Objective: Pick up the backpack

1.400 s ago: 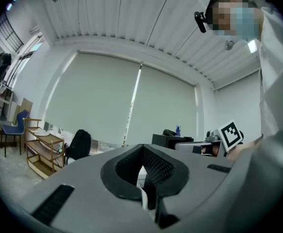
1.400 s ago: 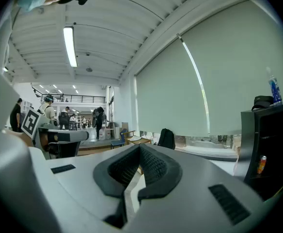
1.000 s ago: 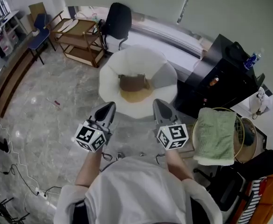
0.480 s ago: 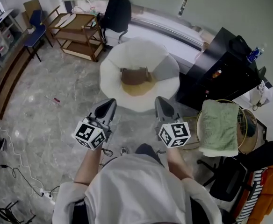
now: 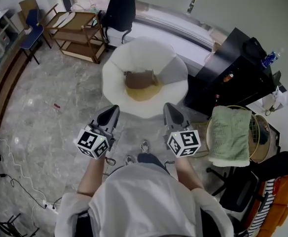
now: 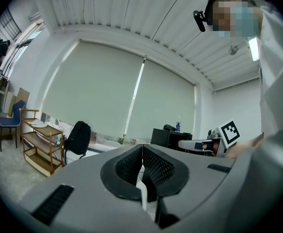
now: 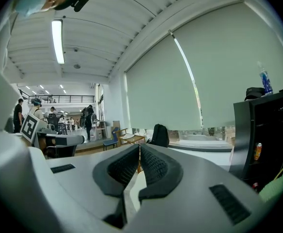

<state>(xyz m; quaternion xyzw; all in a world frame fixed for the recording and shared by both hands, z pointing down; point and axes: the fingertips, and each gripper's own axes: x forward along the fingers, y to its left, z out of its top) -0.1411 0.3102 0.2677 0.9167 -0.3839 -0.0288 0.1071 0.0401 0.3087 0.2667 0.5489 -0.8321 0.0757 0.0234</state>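
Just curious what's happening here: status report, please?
Left gripper and right gripper shut, empty. Black backpack across the room, untouched. White round chair in between.

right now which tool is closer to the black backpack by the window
Left. In the head view the left tool is almost straight below the black backpack; the right tool is offset further to its right, so farther. Neither is close to it.

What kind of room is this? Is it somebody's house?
Probably an office or lab lounge, not a house: it has big roller blinds, a shiny stone floor, and several people standing farther back in a long open space.
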